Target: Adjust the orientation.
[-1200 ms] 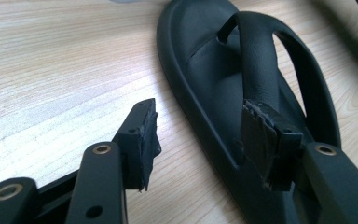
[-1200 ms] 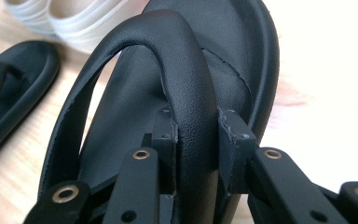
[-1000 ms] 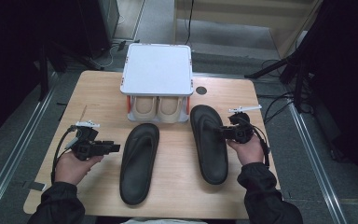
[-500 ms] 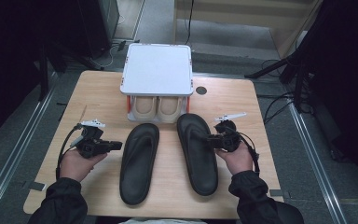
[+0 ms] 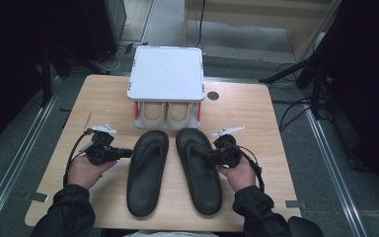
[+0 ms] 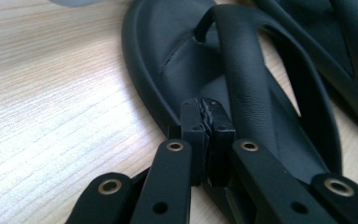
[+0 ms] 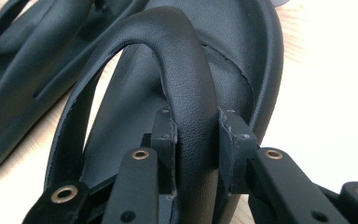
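I log a light wooden table [image 5: 246,106] on grey floor, two black flip-flops side by side near me, left flip-flop [image 5: 147,170], right flip-flop [image 5: 199,168], white-lidded box [image 5: 167,79] far centre, my left gripper [image 6: 207,122] pinched closed at the left sole's edge, my right gripper [image 7: 196,140] clamping the right flip-flop's strap [image 7: 186,70].

My left gripper [image 5: 123,153] points right, jaws pressed together with nothing between them. My right gripper [image 5: 213,155] points left, jaws clamped on a strap.

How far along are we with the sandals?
Done: both black sandals lie side by side before the rack, which already holds a beige pair. In hand: the right gripper clamps the right sandal by its strap; the left gripper sits shut at the left sandal's edge. Left: presumably racking them.
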A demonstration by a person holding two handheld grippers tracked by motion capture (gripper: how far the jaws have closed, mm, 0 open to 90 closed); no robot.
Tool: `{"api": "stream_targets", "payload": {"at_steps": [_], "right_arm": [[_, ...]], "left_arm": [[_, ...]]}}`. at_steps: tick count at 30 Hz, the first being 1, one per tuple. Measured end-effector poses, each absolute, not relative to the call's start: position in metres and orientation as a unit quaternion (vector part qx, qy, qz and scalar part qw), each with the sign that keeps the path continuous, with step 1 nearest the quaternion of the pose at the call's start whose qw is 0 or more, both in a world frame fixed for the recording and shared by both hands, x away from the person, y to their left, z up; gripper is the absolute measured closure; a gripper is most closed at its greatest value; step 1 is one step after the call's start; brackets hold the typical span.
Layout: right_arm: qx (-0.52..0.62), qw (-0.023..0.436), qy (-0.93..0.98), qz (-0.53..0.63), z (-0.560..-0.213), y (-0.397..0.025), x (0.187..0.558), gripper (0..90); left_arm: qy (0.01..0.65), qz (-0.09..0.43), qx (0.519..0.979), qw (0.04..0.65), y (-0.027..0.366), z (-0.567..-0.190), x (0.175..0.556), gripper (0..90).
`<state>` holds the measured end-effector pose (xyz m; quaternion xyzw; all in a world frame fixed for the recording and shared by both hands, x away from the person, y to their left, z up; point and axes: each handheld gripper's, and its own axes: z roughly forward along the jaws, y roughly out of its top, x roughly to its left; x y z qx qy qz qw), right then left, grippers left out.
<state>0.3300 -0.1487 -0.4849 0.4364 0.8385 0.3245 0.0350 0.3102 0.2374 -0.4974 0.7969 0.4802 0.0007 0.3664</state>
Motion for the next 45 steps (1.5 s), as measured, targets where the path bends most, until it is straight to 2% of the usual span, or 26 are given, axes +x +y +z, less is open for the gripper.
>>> {"api": "stream_targets", "payload": {"at_steps": [16,19,22,23,24,25,28,29,45], "right_arm": [[0.448,0.041,0.833,0.32,-0.5,-0.127,0.334,71.0],[0.445,0.028,0.832,0.329,-0.501,-0.127,0.337,68.3],[0.432,0.019,0.823,0.368,-0.492,-0.137,0.339,56.8],[0.429,0.016,0.822,0.374,-0.49,-0.14,0.339,57.1],[0.424,0.018,0.822,0.38,-0.486,-0.143,0.338,58.7],[0.418,0.026,0.822,0.385,-0.483,-0.147,0.337,63.9],[0.405,0.04,0.826,0.391,-0.474,-0.158,0.332,85.7],[0.401,0.041,0.826,0.393,-0.473,-0.16,0.332,89.2],[0.397,0.042,0.843,0.361,-0.484,-0.151,0.334,89.0]], "left_arm": [[0.479,-0.012,0.809,0.34,0.232,-0.508,0.315,86.8],[0.481,-0.013,0.808,0.34,0.233,-0.509,0.315,86.8],[0.484,-0.01,0.807,0.337,0.234,-0.508,0.315,86.7],[0.486,-0.009,0.805,0.34,0.236,-0.508,0.315,86.7],[0.489,-0.008,0.803,0.34,0.238,-0.507,0.315,86.7],[0.493,-0.005,0.8,0.342,0.239,-0.508,0.315,86.8],[0.498,-0.008,0.799,0.337,0.242,-0.509,0.314,87.2],[0.498,-0.008,0.8,0.334,0.242,-0.509,0.314,87.2],[0.486,-0.021,0.817,0.311,0.232,-0.513,0.315,87.1]]}}
